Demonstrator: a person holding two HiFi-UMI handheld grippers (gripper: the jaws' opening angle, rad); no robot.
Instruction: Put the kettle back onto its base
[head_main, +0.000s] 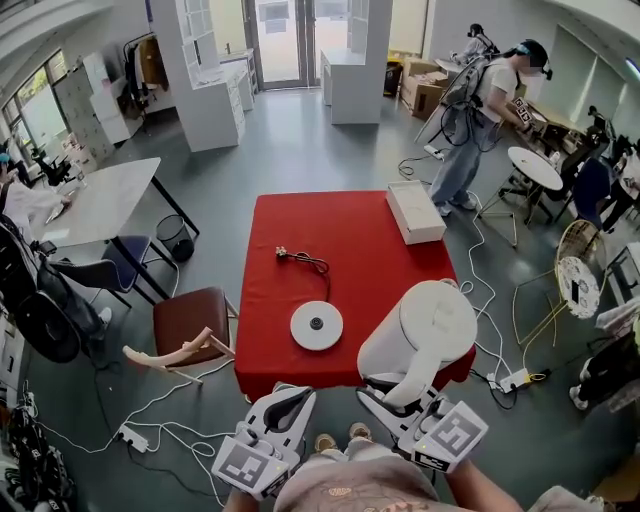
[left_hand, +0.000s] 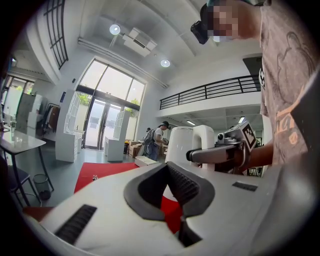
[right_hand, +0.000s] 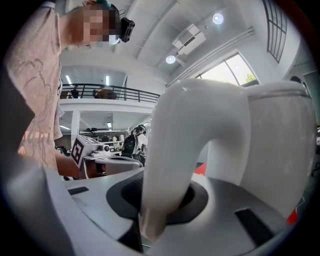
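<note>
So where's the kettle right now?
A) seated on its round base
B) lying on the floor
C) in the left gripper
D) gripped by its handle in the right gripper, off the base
D: the right gripper has its jaws closed on the kettle at its white handle, and the round base sits bare on the red table.

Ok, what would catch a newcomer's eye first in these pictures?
The white kettle, held by its handle in the right gripper, hangs over the near right corner of the red table. Its round white base sits bare near the table's front edge, to the kettle's left, while the left gripper is shut on nothing.
</note>
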